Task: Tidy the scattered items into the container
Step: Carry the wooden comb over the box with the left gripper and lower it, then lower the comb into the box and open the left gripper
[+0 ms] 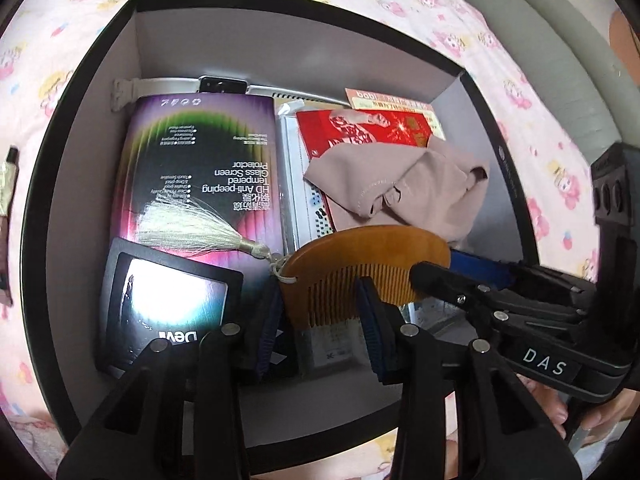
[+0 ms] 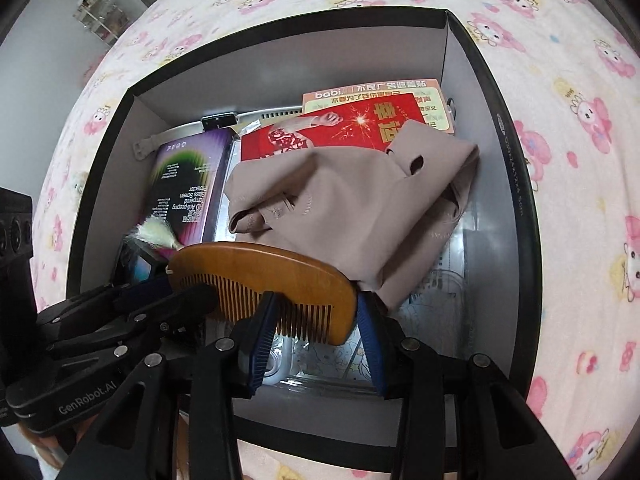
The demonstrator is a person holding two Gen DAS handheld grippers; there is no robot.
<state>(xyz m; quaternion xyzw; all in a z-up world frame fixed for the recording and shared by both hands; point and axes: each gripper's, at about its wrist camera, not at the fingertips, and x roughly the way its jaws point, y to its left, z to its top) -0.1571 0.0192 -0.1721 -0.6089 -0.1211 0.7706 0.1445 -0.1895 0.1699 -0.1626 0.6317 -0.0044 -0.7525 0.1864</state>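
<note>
A half-moon wooden comb [image 1: 360, 252] [image 2: 256, 268] with a cream tassel [image 1: 192, 224] hangs low inside the black box [image 1: 280, 52] [image 2: 280, 68], just above its contents. My left gripper [image 1: 320, 300] has the comb's tassel end between its blue pads [image 1: 374, 320]. My right gripper [image 2: 316, 320] has the other end, which touches its right pad [image 2: 370, 332]. Both look shut on the comb. Each gripper also shows in the other's view: the right gripper [image 1: 452, 276] and the left gripper [image 2: 176, 292].
In the box lie a purple screen-protector pack [image 1: 200, 160], a red envelope [image 1: 360, 128], a beige cloth [image 2: 340, 200], a black-framed shiny item [image 1: 168, 304] and clear plastic packs [image 2: 432, 296]. The box stands on a pink cartoon-print sheet [image 2: 580, 240]. A small tube [image 1: 8, 184] lies outside, left.
</note>
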